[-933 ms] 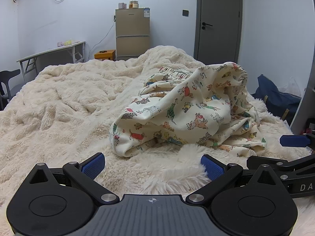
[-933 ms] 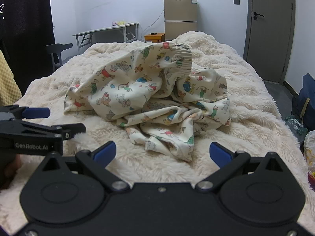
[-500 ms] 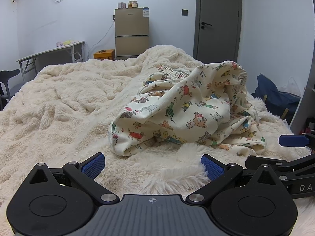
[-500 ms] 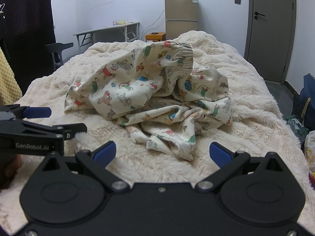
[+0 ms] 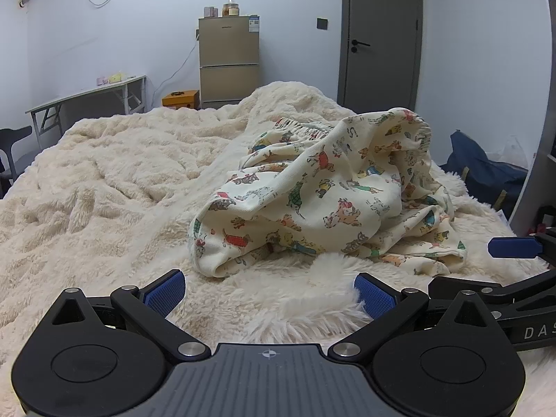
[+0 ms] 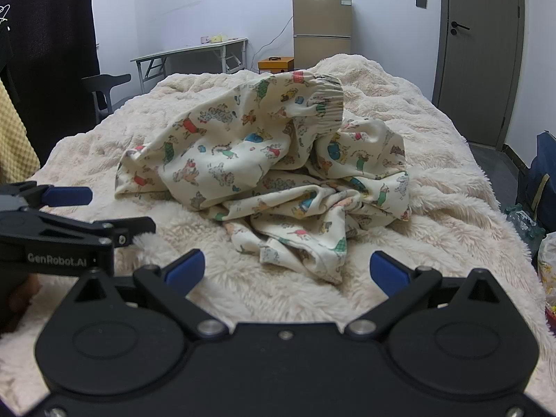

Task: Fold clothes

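Garment (image 5: 326, 201) edged nearer, crumpled, lying lengthwise along blanket (image 5: 104, 180).

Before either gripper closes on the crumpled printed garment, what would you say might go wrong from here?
1. The printed garment lies bunched in overlapping layers, so the open right gripper may pinch several folds rather than one edge.
2. The fluffy blanket rises right under the open left gripper; a low pinch might catch pile along with cloth.
3. The grippers sit close together and might collide.

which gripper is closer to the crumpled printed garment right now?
Right, narrowly. The right gripper has the printed garment hem just ahead between its open fingers; the left gripper sits slightly back from the bundle's near-left edge. Neither touches it.
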{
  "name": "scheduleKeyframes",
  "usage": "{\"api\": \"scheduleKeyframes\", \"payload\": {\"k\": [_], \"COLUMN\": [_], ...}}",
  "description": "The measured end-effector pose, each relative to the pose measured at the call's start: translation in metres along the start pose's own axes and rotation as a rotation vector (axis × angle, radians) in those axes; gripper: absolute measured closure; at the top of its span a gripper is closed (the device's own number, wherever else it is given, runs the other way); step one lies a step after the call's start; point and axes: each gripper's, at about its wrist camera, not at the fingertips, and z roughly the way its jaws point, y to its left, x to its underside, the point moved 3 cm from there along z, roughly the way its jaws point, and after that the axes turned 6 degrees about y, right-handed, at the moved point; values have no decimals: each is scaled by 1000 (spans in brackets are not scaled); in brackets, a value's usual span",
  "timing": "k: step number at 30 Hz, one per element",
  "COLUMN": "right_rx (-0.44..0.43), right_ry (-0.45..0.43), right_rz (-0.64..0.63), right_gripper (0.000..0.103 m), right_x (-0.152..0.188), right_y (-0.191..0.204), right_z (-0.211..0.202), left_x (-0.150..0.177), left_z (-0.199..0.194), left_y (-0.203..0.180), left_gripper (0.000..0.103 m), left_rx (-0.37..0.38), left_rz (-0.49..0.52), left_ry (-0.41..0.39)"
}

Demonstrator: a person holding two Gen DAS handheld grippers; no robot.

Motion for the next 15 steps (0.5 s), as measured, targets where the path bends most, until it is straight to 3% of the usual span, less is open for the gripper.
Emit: {"api": "scheduleKeyframes", "payload": {"k": [15], "right_rx": [-3], "right_ry": [0], "right_rz": [-4], "right_gripper": [0], "right_x": [0], "right_y": [1], "right_z": [0], "left_x": [0], "left_z": [-1], "left_y": [0], "left_gripper": [0], "left_rx": [-7], "left_rz": [1], "left_ry": [-3]}}
